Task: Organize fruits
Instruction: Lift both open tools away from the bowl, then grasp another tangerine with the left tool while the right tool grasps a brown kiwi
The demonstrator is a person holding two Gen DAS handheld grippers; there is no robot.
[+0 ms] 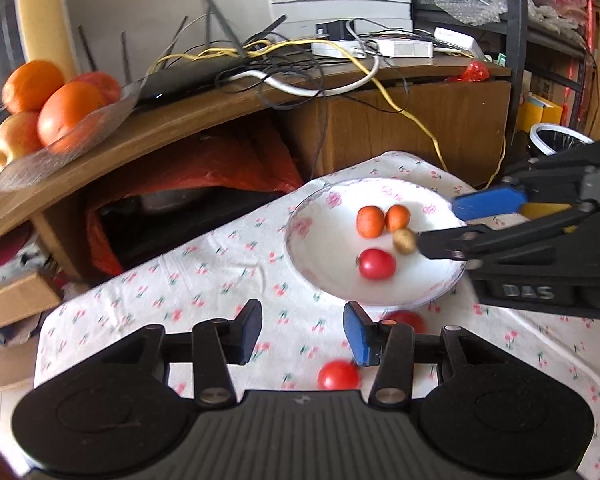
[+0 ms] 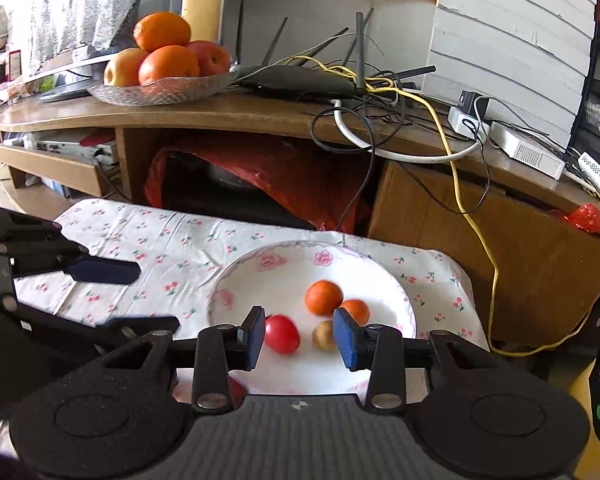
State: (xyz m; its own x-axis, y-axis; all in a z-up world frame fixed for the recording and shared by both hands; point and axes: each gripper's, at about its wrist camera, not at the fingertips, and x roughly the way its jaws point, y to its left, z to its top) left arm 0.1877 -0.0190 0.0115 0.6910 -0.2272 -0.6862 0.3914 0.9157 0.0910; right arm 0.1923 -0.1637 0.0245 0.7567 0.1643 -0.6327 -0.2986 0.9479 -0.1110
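A white floral plate [image 1: 324,268] [image 2: 252,280] sits on the cherry-print cloth. It holds two small oranges [image 1: 370,221] [image 2: 323,297], a red tomato [image 1: 377,264] [image 2: 282,334] and a small tan fruit [image 1: 405,241] [image 2: 324,335]. My right gripper [image 2: 300,338] is open and empty over the plate's near side, with the tomato and the tan fruit between its fingers; it enters the left wrist view from the right [image 1: 440,228]. My left gripper [image 1: 302,330] is open and empty above the cloth. Two red tomatoes [image 1: 338,376] [image 1: 406,319] lie on the cloth by its right finger.
A glass dish of large oranges and apples [image 1: 60,136] [image 2: 164,84] stands on a wooden shelf [image 2: 260,116] behind the table, beside a router and tangled cables [image 2: 380,92]. A red bag [image 2: 300,176] fills the space under the shelf.
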